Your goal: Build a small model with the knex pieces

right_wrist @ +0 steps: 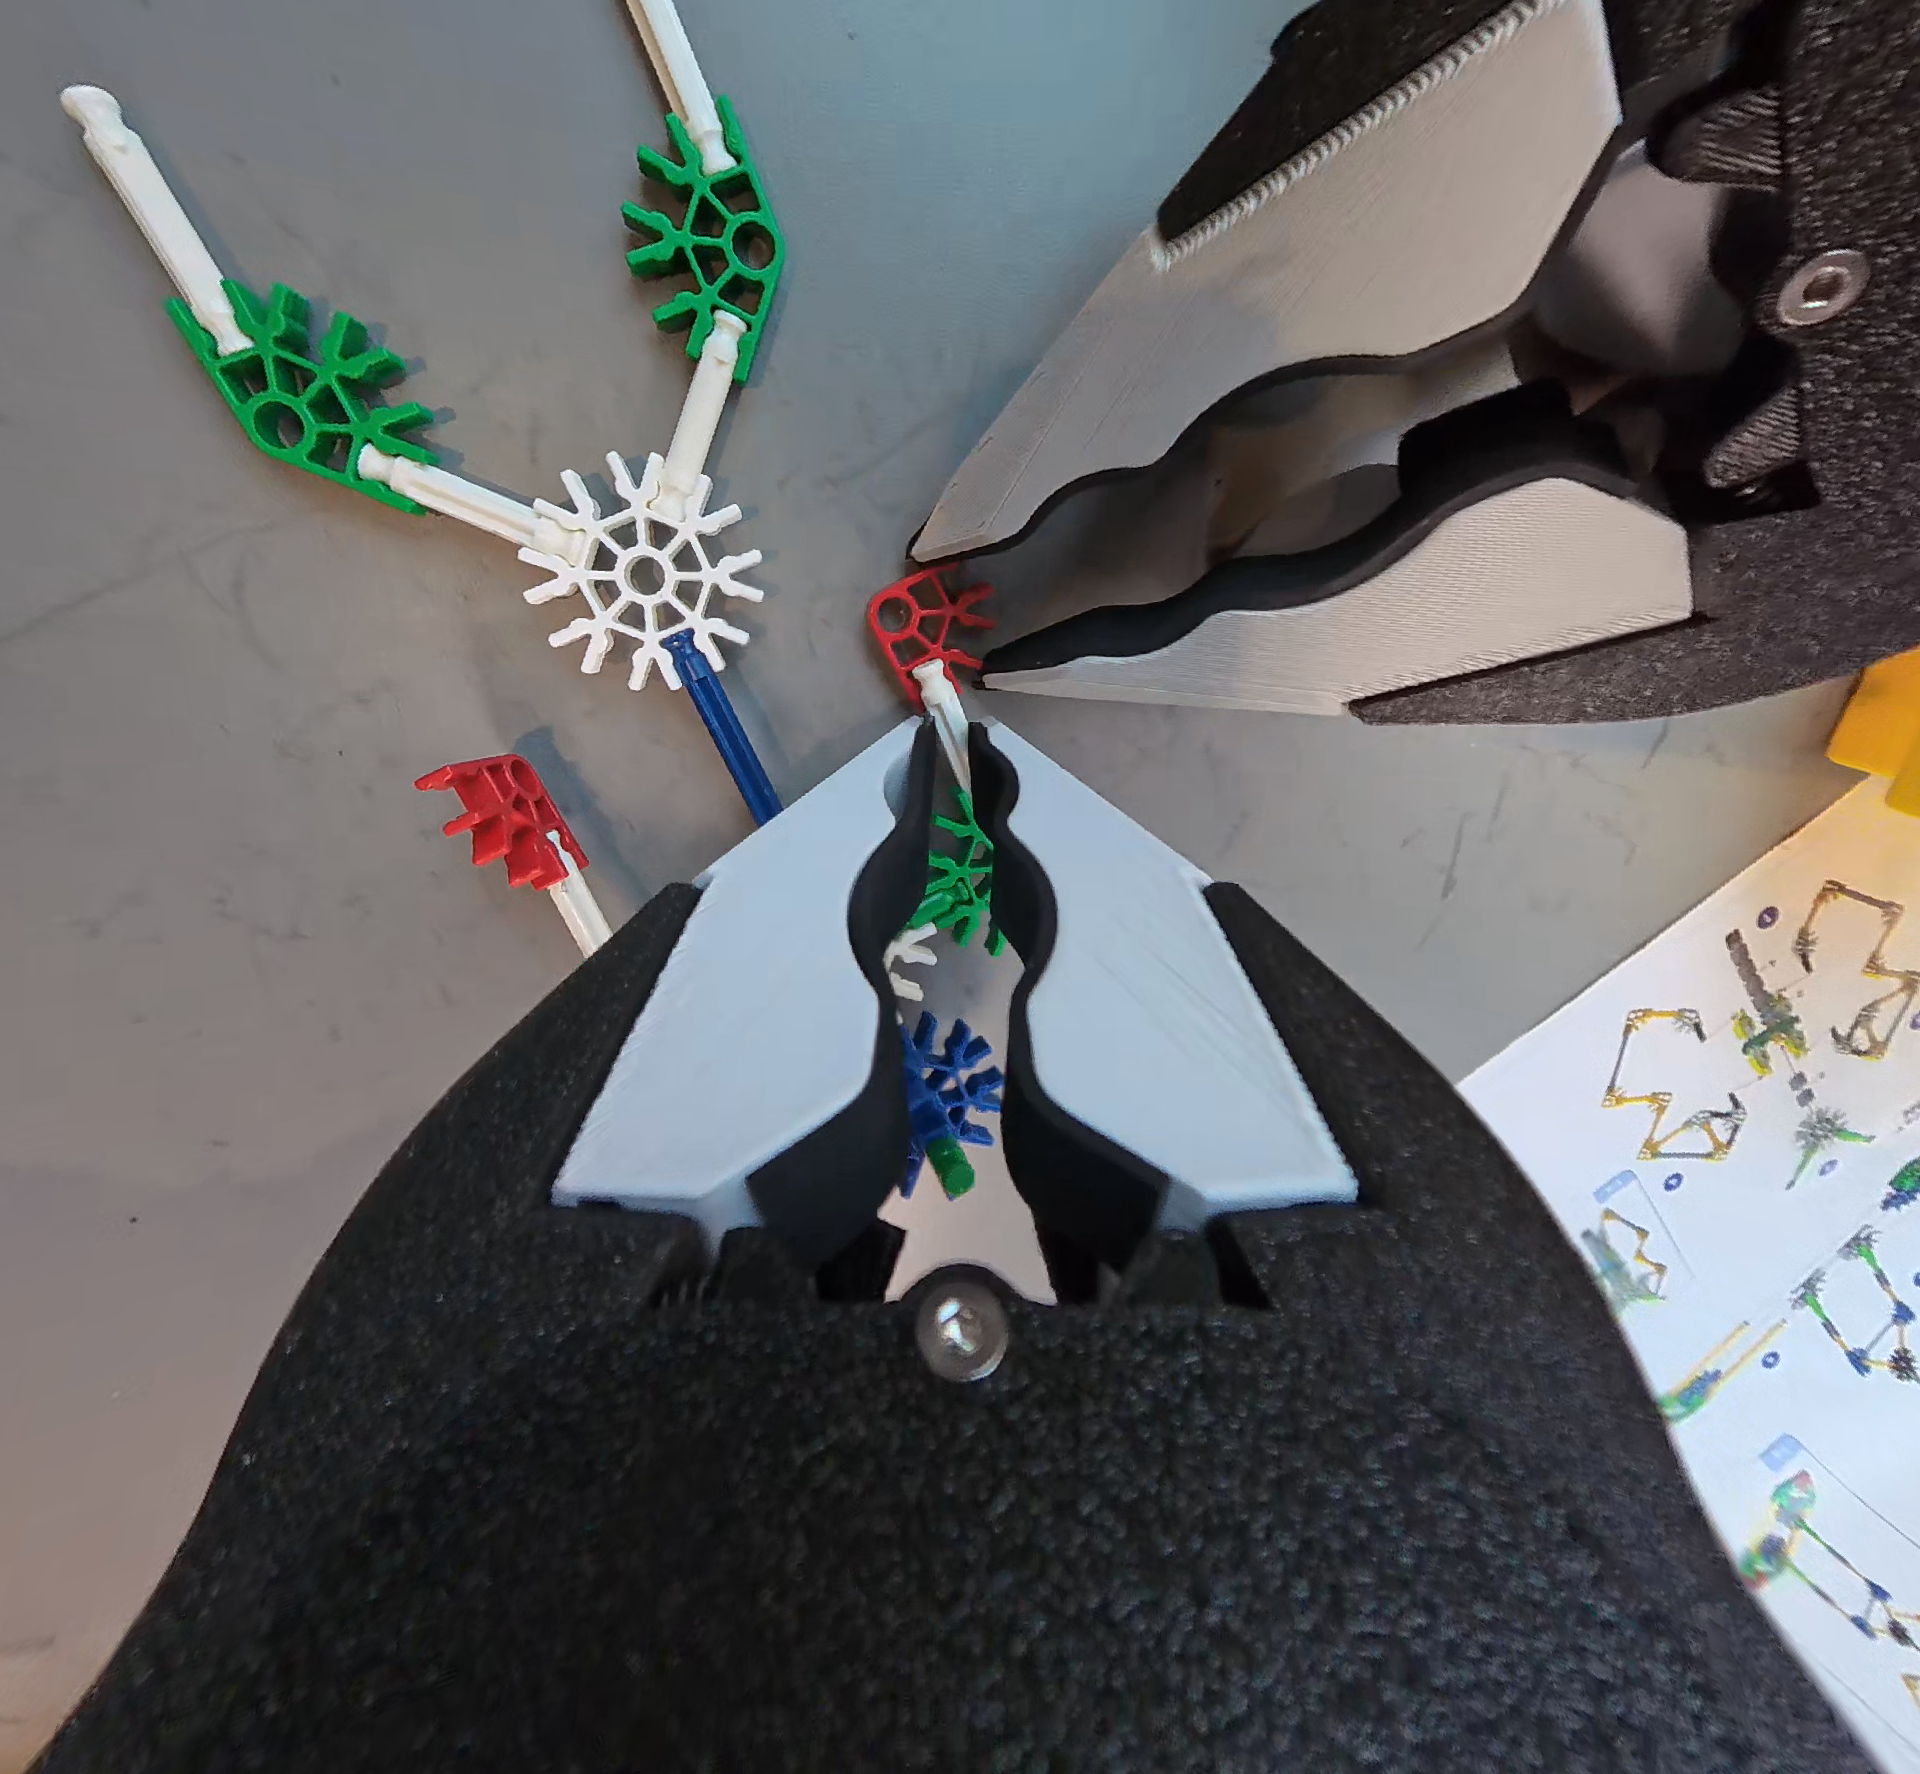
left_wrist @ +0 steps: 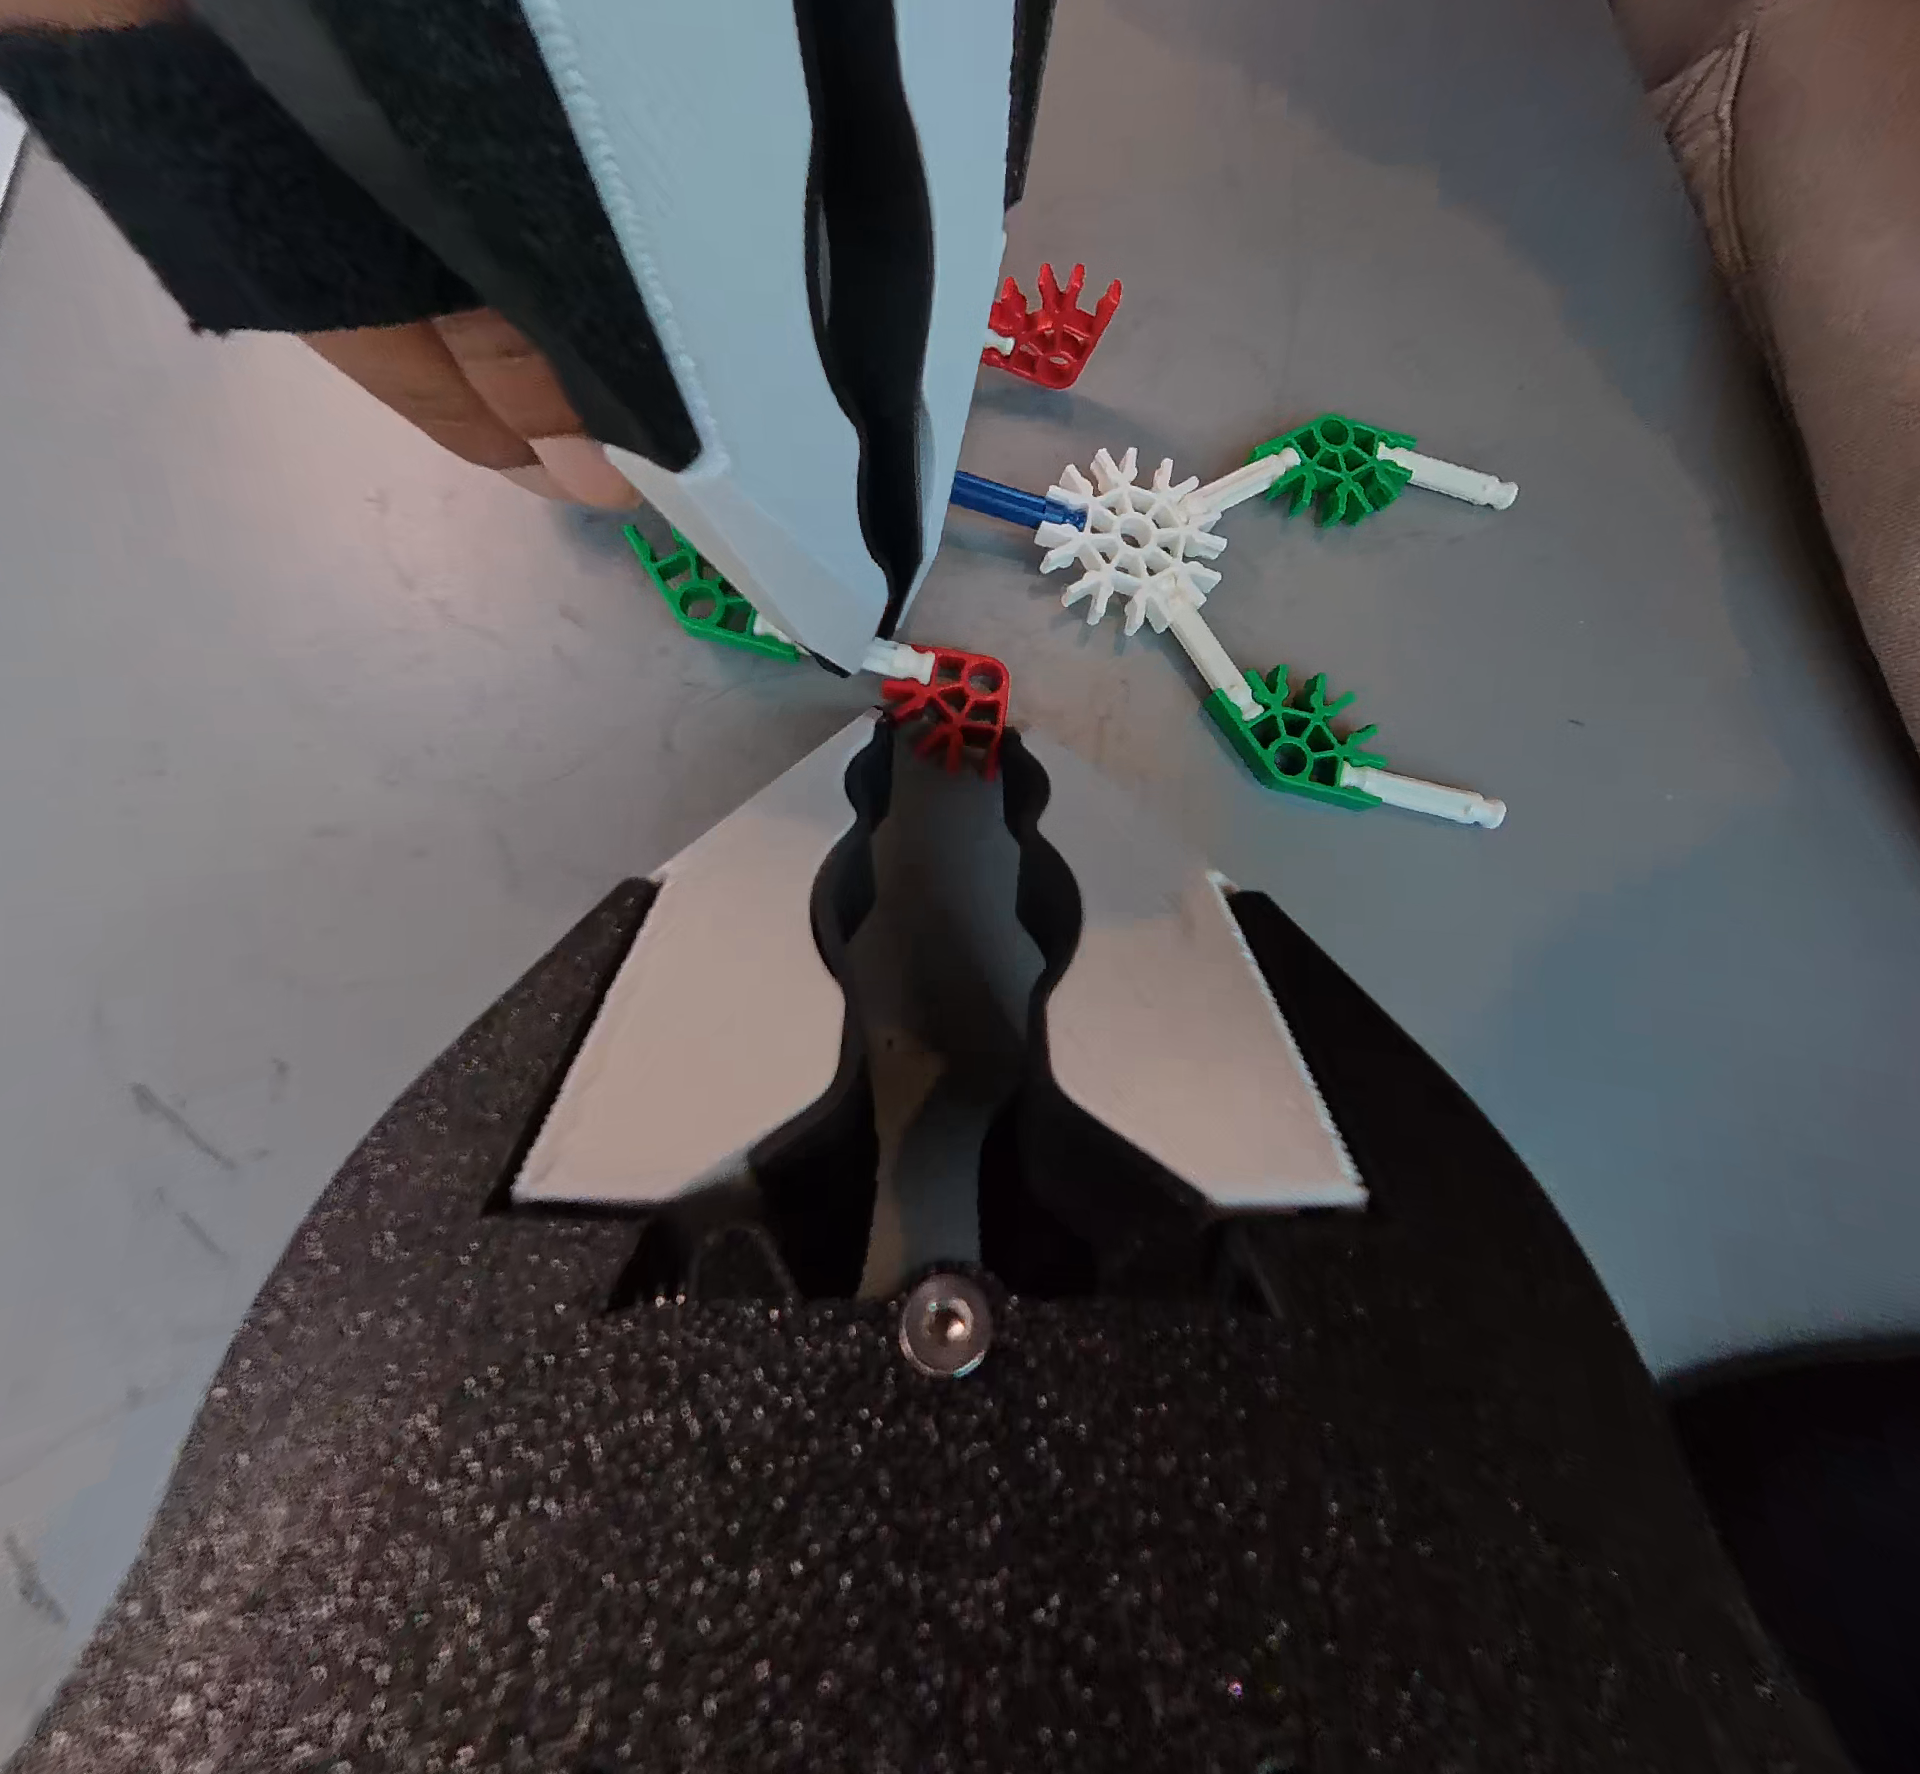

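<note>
**While two claws meet over one red connector**

Where the two tools come nose to nose above the grey table (left_wrist: 312,789), the left claw (left_wrist: 940,737) pinches a red connector (left_wrist: 951,706) by its toothed side. The right claw (right_wrist: 951,727) is pressed together on a short white rod (right_wrist: 943,701) whose free end sits in that connector's socket. Behind the right claw's tips a green connector (left_wrist: 707,597) shows on the rod's other end.

Both pieces sit just off the table top, well apart from its edge on the right of the left wrist view. A white snowflake connector (left_wrist: 1130,540) with green connectors, white rods and a blue rod (left_wrist: 1003,498) lies between them and that edge. A second red connector (left_wrist: 1051,327) lies near it, and a printed sheet (right_wrist: 1714,1257) lies by the right claw.

The rod's long axis runs straight out along the right claw's fingers and crosswise to the left claw's. Its tip points into the red connector. By the look of it, the hold is soundest with the rod kept in line with the socket, the red piece gripped flat, and neither wrist twisting
</note>
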